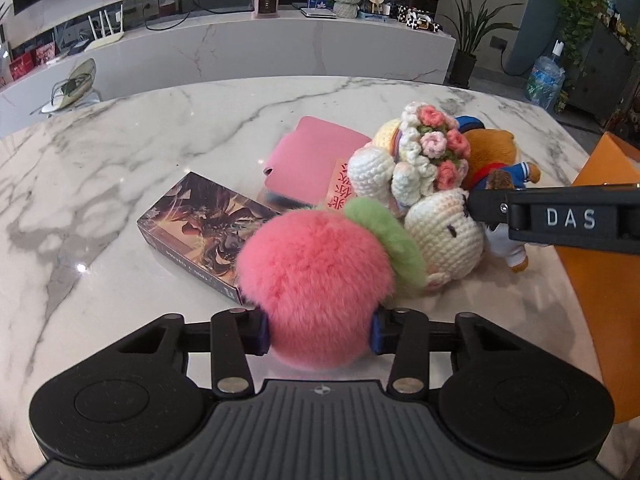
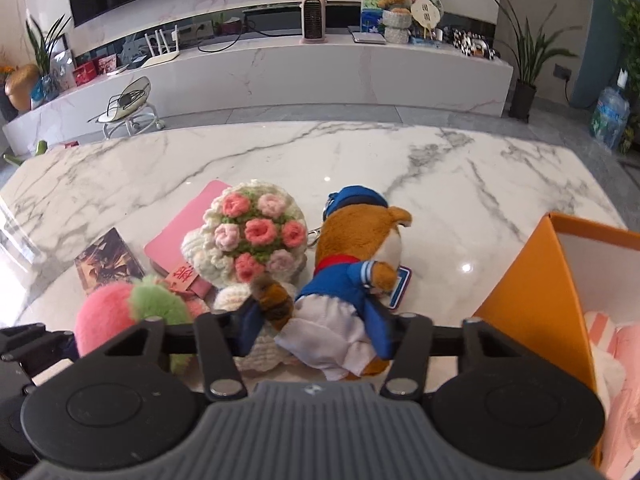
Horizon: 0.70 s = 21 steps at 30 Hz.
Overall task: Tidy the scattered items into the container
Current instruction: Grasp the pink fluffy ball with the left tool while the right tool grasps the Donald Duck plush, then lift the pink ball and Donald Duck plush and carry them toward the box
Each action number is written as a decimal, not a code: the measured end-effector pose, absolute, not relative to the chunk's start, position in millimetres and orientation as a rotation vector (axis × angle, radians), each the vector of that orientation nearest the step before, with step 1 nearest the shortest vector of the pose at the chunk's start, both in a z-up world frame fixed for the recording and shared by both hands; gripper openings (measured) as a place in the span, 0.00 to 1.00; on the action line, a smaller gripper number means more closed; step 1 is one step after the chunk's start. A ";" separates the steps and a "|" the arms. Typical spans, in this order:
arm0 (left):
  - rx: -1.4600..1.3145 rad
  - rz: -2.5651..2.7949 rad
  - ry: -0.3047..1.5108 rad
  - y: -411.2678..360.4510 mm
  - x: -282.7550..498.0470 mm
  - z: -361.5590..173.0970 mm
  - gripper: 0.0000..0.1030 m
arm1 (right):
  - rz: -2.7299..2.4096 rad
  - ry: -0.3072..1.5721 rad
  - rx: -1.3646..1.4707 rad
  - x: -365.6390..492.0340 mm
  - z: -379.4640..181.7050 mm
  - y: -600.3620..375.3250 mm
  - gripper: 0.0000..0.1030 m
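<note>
Looking through the left wrist view first: the left gripper (image 1: 320, 330) is closed down snug on the pink fuzzy peach (image 1: 316, 280), its pads pressed into the fluff on both sides. Just beyond it sit the card box (image 1: 200, 232) to the left, the pink case (image 1: 308, 160) farther back, and the crochet bouquet doll (image 1: 420, 172) right behind the peach's green leaf. The right gripper's finger pokes in from the right, touching the doll's head. The orange container (image 1: 600, 280) sits at the right edge, so the peach has to travel right, past or over that pile.

Over on the right wrist view: the right gripper (image 2: 316, 332) is partly closed around the sailor hamster plush (image 2: 352, 280), which stands upright with its long axis pointing away from the camera. The pads look to be on its skirt and arm, though I can't swear how firm that grip is. The container is just right of it, open top, pink stuff already inside. The right hand is clearly nearer. Plenty of bare marble surface (image 2: 440, 168) farther back; the tight spot is the container's near-left wall.
</note>
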<state>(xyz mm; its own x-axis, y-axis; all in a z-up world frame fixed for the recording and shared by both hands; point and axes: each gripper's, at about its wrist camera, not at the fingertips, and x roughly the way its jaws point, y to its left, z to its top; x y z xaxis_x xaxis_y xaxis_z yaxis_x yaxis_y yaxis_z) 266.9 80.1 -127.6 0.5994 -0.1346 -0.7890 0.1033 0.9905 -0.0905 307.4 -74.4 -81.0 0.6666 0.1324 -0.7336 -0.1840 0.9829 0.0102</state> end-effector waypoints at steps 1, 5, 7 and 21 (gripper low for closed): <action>-0.035 -0.138 0.918 80.2 265.9 -126.8 0.44 | 0.183 0.826 -0.069 306.1 -80.5 -74.6 0.43; -0.030 -0.149 0.929 80.4 256.9 -123.9 0.36 | 0.211 0.849 -0.066 297.2 -79.0 -75.7 0.41; -0.027 -0.154 0.944 79.7 249.0 -124.0 0.31 | 0.230 0.859 -0.077 287.9 -78.6 -73.1 0.41; 0.009 -0.127 0.946 89.1 190.5 -108.5 0.29 | 0.310 0.923 -0.136 217.9 -72.6 -65.3 0.44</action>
